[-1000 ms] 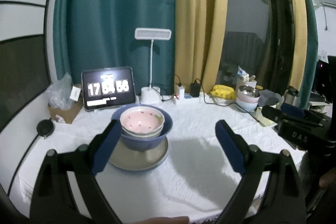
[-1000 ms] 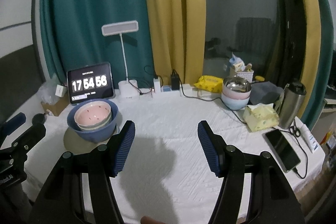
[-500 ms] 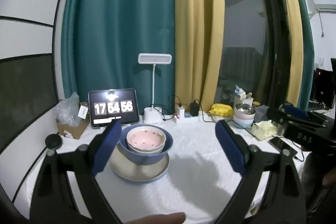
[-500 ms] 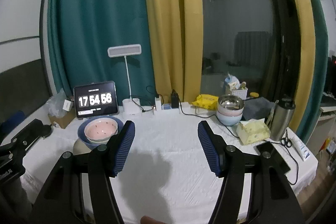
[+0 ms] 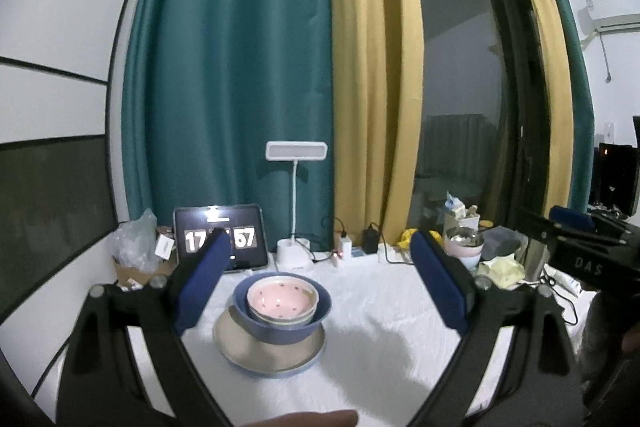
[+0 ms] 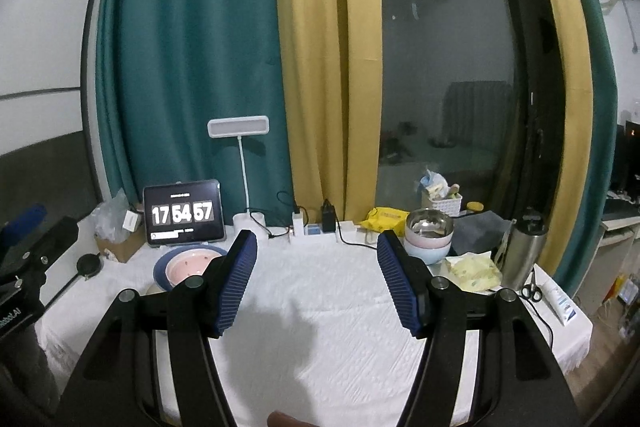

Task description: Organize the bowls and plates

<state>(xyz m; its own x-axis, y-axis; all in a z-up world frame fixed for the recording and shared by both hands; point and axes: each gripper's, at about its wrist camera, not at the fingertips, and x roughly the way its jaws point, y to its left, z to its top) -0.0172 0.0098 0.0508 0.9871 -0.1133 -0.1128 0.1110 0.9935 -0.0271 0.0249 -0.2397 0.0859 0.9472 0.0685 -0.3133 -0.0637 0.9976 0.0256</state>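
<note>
A pink dotted bowl [image 5: 282,301] nests in a pale bowl inside a blue bowl [image 5: 280,327], all on a beige plate [image 5: 272,357] with a blue rim, on the white table. My left gripper [image 5: 320,279] hangs above and short of this stack, open and empty. In the right wrist view the same pink bowl [image 6: 188,265] and blue bowl [image 6: 162,269] sit at the left, partly behind a finger. My right gripper [image 6: 318,281] is open and empty over the table's middle. A second stack, a steel bowl [image 6: 430,225] on pastel bowls [image 6: 426,251], stands at the back right.
Along the back edge stand a tablet clock [image 6: 183,219], a white desk lamp [image 6: 240,183], chargers and cables [image 6: 316,223] and a yellow packet [image 6: 386,219]. At the right are a tissue pack [image 6: 474,269], a steel flask [image 6: 520,253], scissors [image 6: 530,291] and a tube [image 6: 560,301]. Curtains and a dark window lie behind.
Both grippers have risen and tilted up, so the table and bowl stacks sit lower and smaller in both views. Neither gripper's opening changed. The clock went from 56 to 57.
</note>
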